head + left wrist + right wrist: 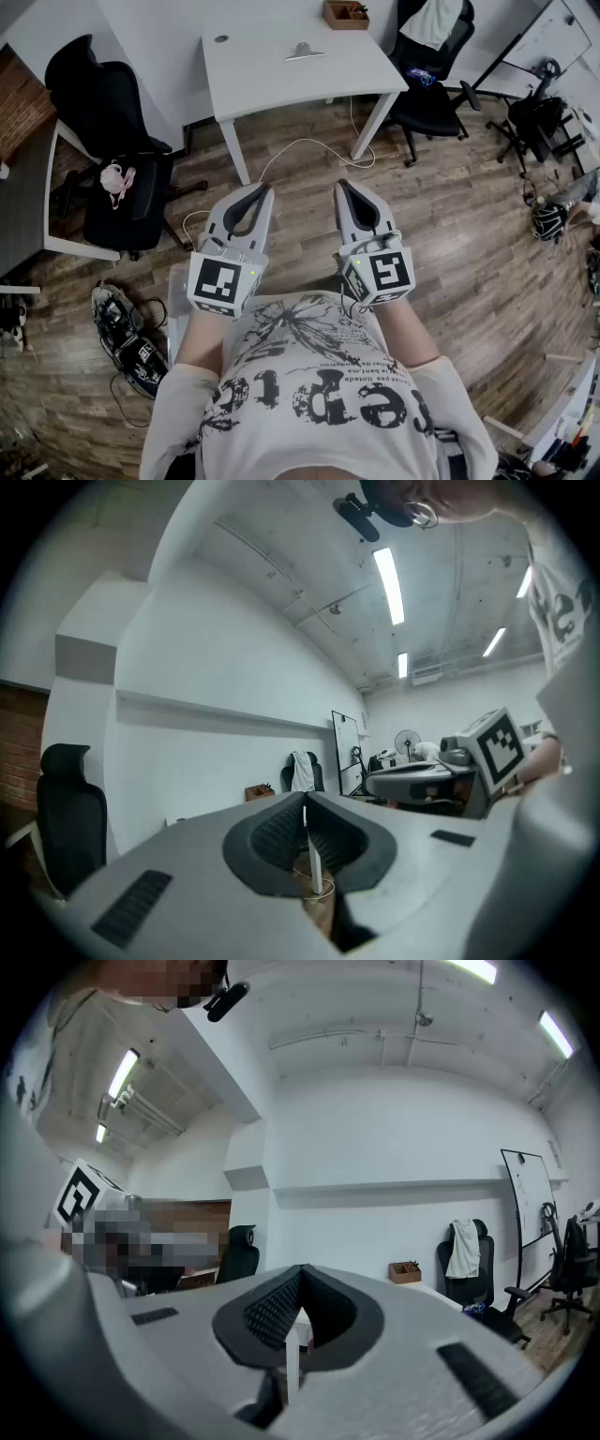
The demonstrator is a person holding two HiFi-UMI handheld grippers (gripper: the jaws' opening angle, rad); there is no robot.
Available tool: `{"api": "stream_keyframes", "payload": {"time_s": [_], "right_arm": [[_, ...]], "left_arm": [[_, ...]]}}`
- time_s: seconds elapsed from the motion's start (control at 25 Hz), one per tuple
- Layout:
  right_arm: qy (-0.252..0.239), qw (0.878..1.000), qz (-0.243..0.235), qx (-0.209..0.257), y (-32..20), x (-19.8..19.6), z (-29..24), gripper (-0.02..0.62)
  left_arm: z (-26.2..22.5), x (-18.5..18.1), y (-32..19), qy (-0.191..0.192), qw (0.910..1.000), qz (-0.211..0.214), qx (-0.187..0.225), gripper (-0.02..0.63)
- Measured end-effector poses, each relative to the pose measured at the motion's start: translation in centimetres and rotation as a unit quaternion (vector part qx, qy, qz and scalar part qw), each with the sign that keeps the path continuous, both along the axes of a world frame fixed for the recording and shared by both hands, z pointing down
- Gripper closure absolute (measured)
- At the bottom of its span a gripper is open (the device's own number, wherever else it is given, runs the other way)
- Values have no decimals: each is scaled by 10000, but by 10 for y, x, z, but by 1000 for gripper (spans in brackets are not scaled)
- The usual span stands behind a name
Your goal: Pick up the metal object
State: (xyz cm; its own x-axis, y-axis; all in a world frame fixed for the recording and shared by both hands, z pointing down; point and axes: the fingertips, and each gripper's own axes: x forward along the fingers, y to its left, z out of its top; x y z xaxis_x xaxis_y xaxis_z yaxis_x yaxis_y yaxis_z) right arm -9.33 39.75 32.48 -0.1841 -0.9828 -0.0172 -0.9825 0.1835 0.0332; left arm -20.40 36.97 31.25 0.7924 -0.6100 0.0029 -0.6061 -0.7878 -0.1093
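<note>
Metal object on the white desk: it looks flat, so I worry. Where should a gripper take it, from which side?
Likely its raised middle, from above: the metal object lies low and wide on the desk, its ends thin. Detail is small.

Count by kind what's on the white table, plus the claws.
claws: 2, left claw and right claw, both shut and empty
metal object: 1
wooden box: 1
small dark round spot, maybe a cable hole: 1
total: 5
</note>
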Motion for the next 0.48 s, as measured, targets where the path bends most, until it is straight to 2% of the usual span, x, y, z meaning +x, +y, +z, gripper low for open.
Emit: {"api": "stream_keyframes", "payload": {"time_s": [0.48], "right_arm": [[-20,10000,16,-52,-13,-1,1,604]], "left_arm": [[3,3,-15,27,10000,48,-69,595]]}}
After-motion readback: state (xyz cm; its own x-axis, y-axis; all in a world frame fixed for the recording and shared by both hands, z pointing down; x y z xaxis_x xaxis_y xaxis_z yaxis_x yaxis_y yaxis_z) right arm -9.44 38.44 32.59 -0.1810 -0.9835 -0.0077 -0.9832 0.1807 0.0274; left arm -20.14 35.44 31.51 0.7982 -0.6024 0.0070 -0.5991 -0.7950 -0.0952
